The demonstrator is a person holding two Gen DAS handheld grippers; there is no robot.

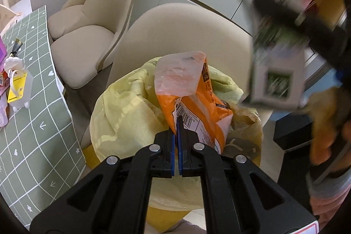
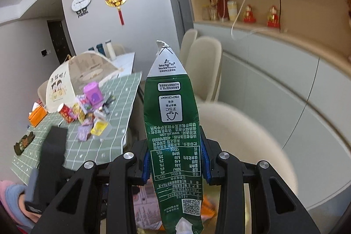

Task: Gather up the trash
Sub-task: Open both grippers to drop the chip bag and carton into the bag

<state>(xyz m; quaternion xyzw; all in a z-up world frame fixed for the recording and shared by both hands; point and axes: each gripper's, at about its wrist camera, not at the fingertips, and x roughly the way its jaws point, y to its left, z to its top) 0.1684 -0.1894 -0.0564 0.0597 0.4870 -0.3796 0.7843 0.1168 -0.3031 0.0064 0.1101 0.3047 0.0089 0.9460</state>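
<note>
A home dining room: clothed table [image 2: 114, 124], cushioned chairs [image 1: 92, 21], panda wall clock [image 2: 81, 1].

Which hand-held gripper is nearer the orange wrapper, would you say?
Left. The left hand-held gripper is clamped on the orange wrapper; the right hand-held gripper holds a green carton above.
</note>
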